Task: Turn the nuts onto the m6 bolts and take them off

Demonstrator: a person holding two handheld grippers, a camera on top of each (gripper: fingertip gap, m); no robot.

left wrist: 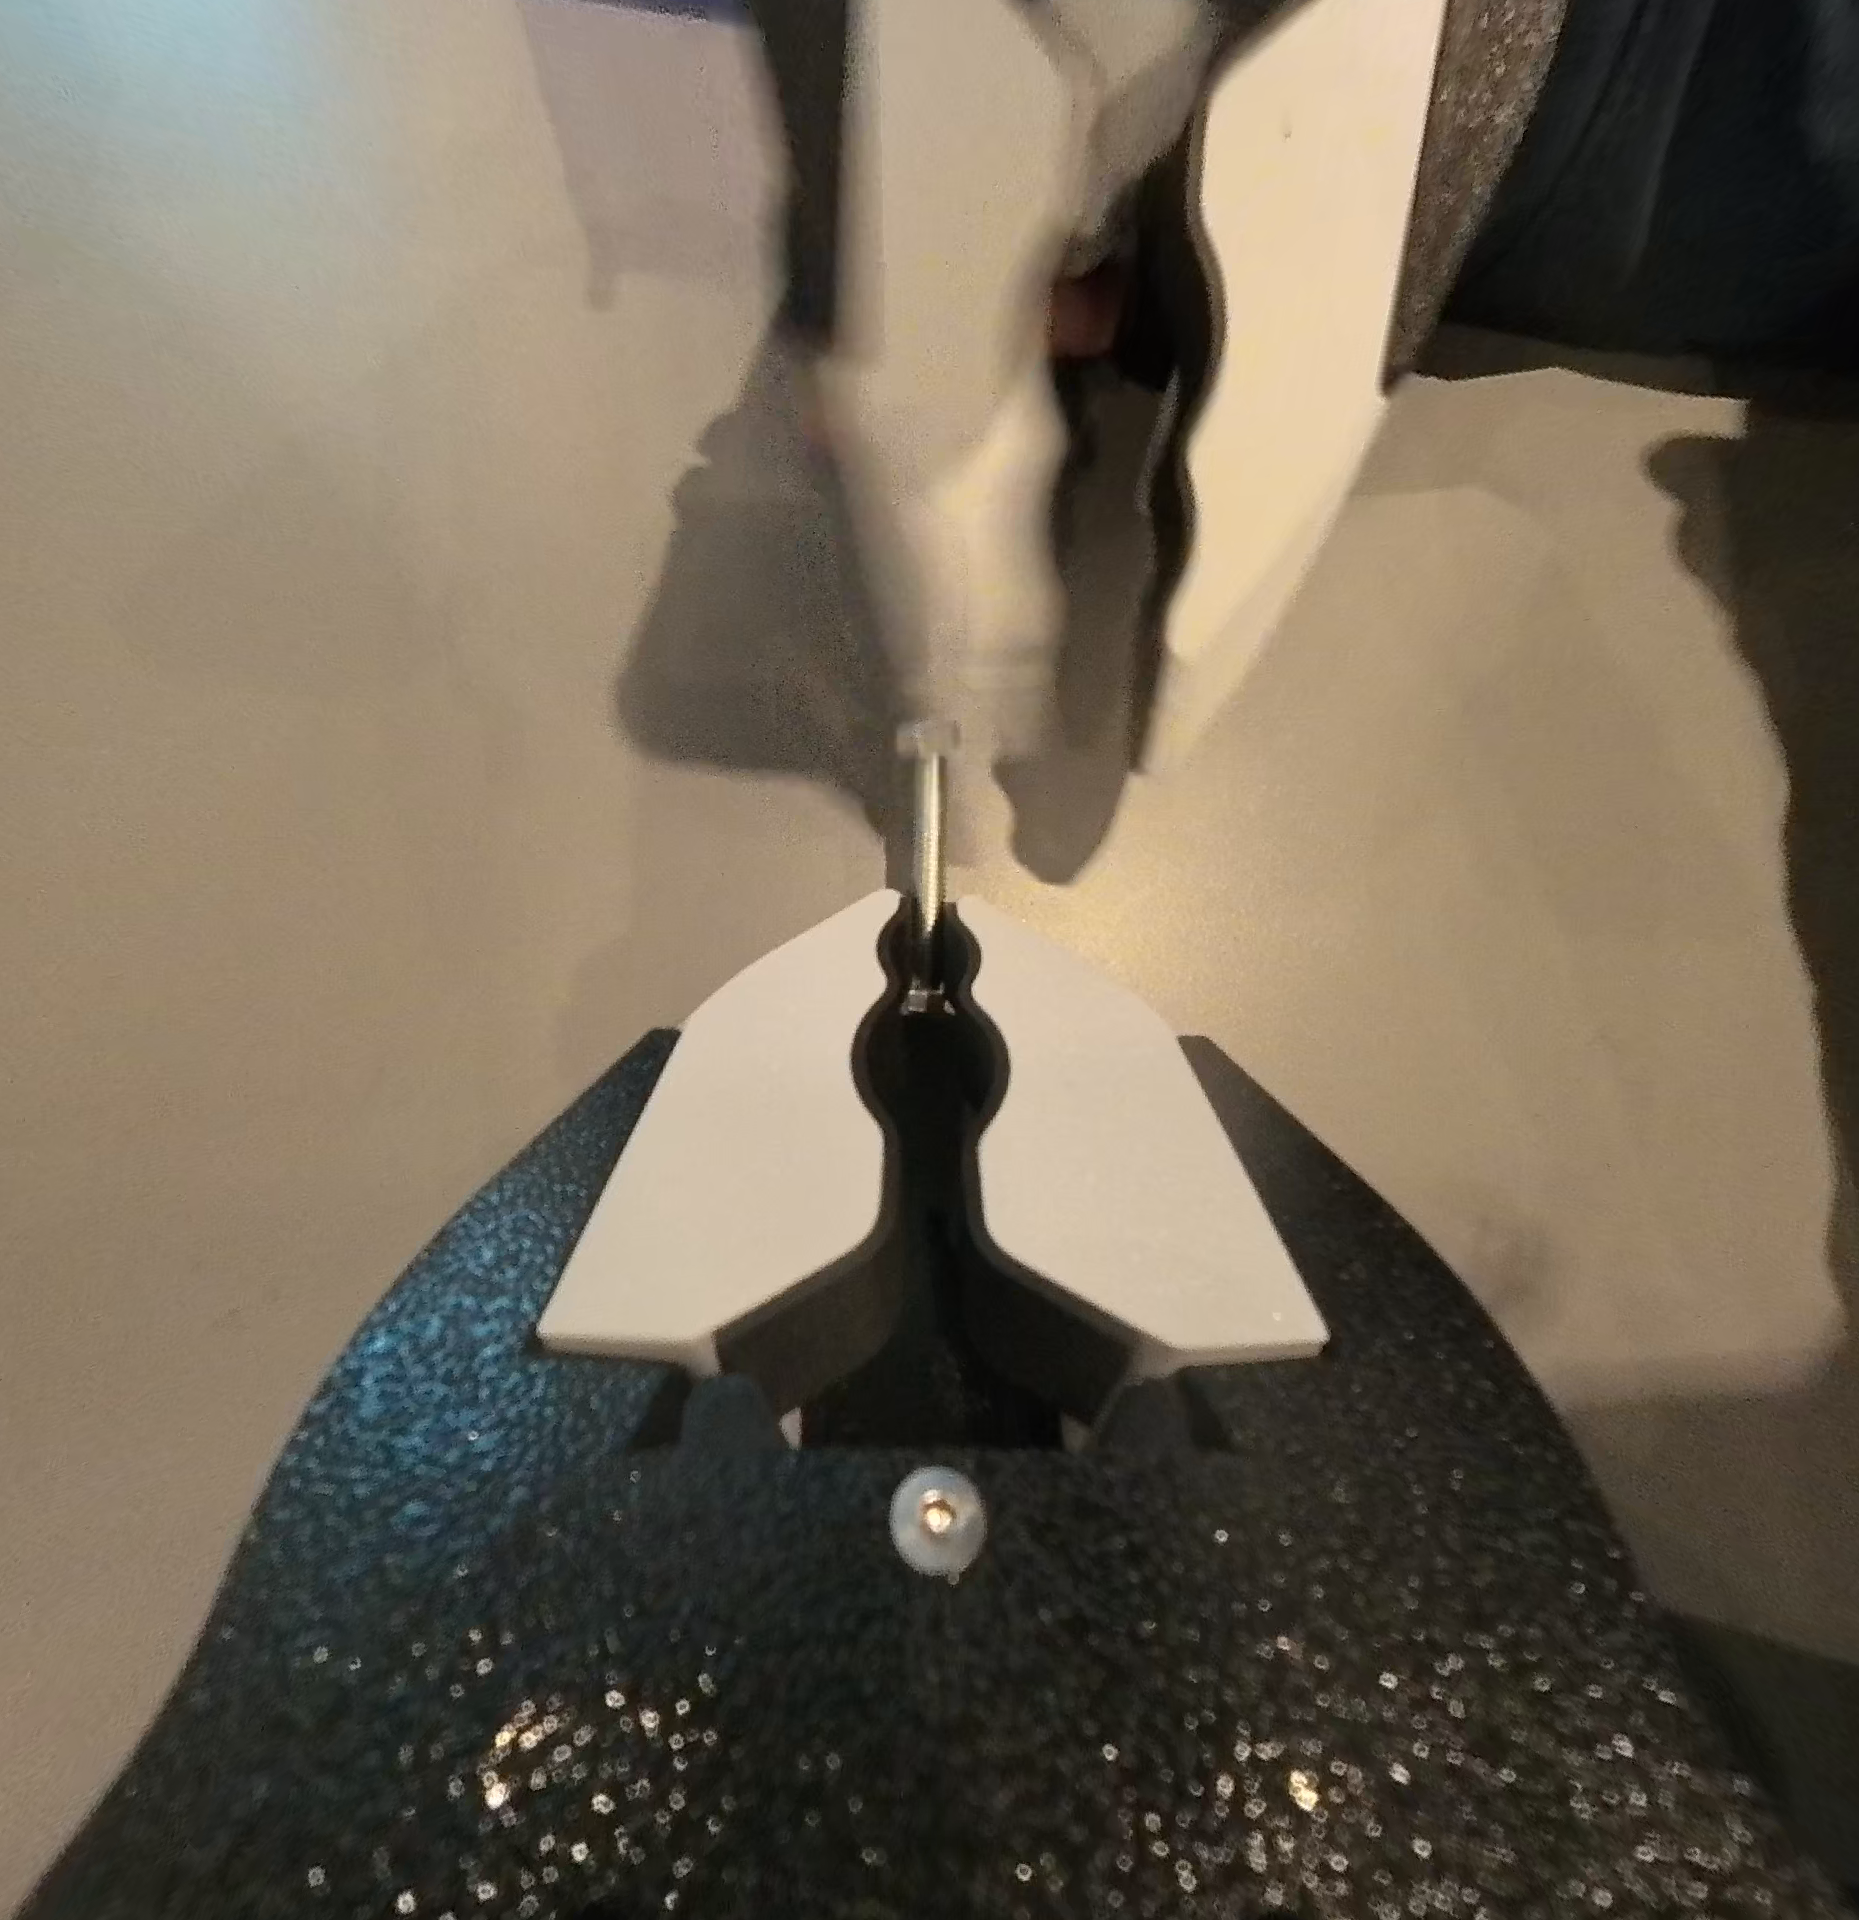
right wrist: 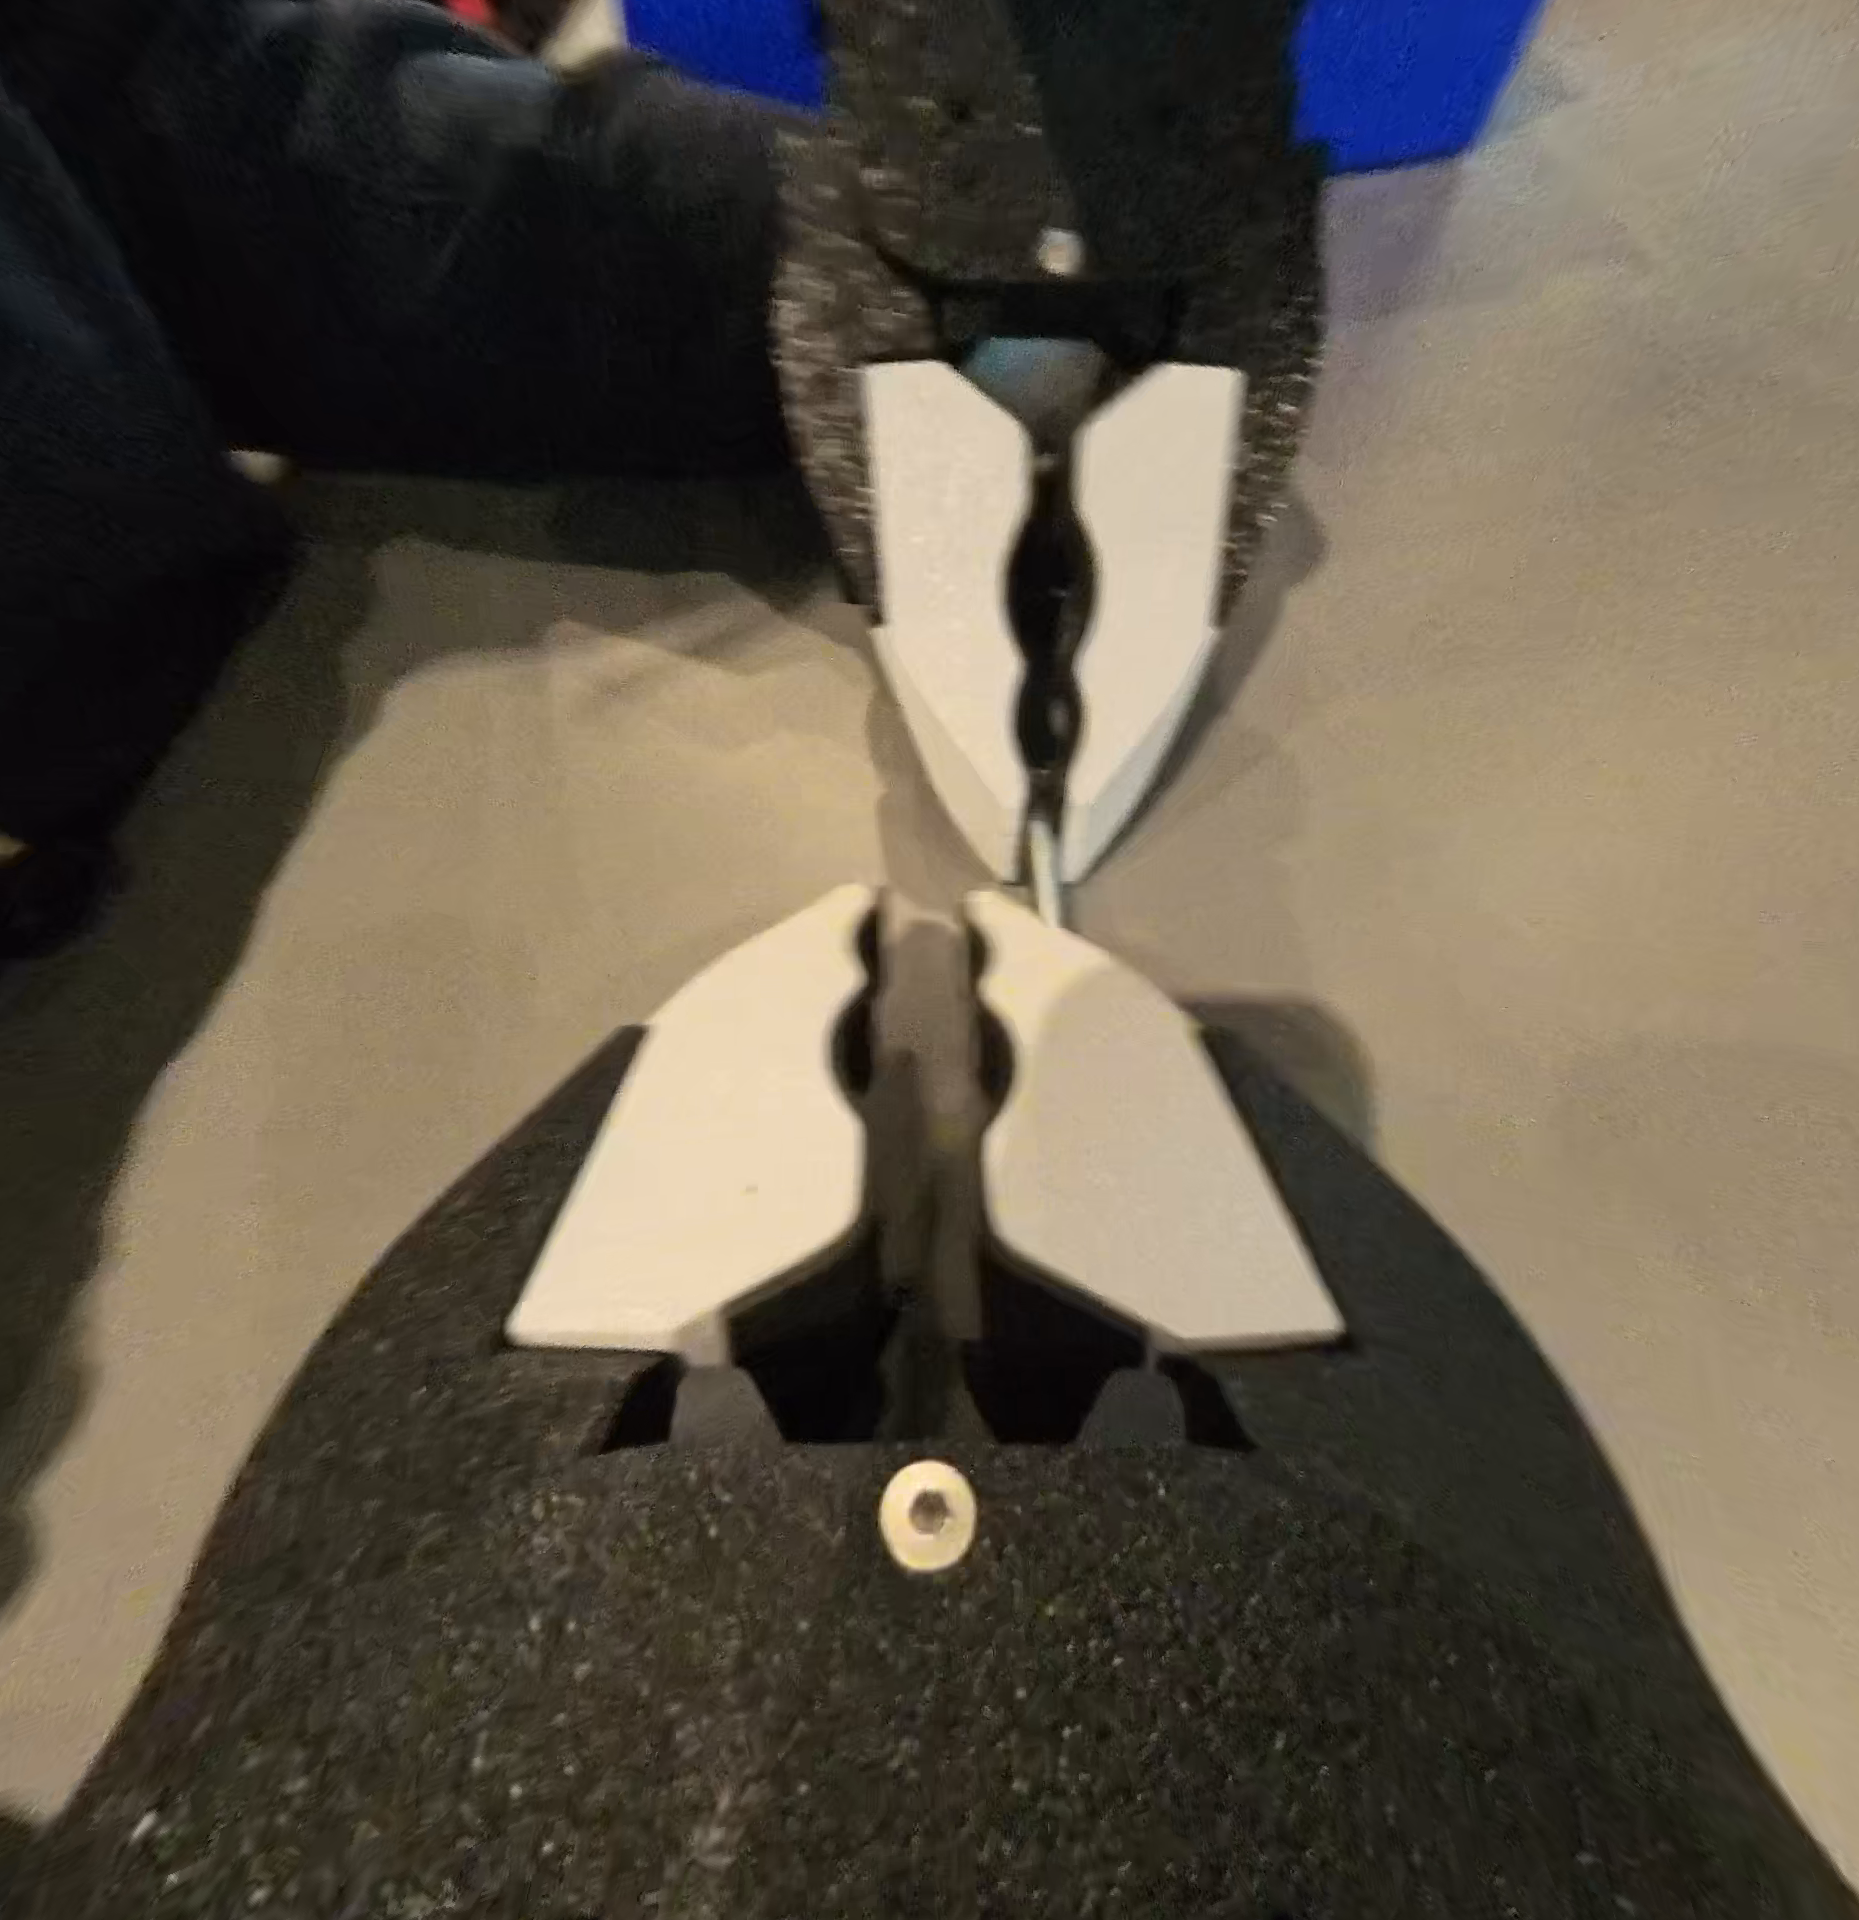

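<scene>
My left gripper [left wrist: 930, 904] is shut on a silver M6 bolt [left wrist: 930, 831]. The bolt's shaft sticks forward out of the white fingertips, and its head sits inside the jaws. A nut [left wrist: 927, 740] sits at the far end of the shaft. My right gripper [right wrist: 920, 914] faces the left gripper [right wrist: 1039, 842] tip to tip, with its white fingers a small gap apart and nothing seen between them. The bolt [right wrist: 1044, 883] ends just right of its right fingertip. In the left wrist view the right gripper [left wrist: 1091, 707] is motion-blurred, just beyond and right of the nut.
Both grippers hover over a plain tan table [left wrist: 281, 727]. A person's dark sleeve [right wrist: 385, 260] fills the upper left of the right wrist view. A blue object [right wrist: 1403, 73] stands behind the left gripper. Dark clothing [left wrist: 1683, 156] is at the upper right. Left and right tips are no more than a few centimetres apart.
</scene>
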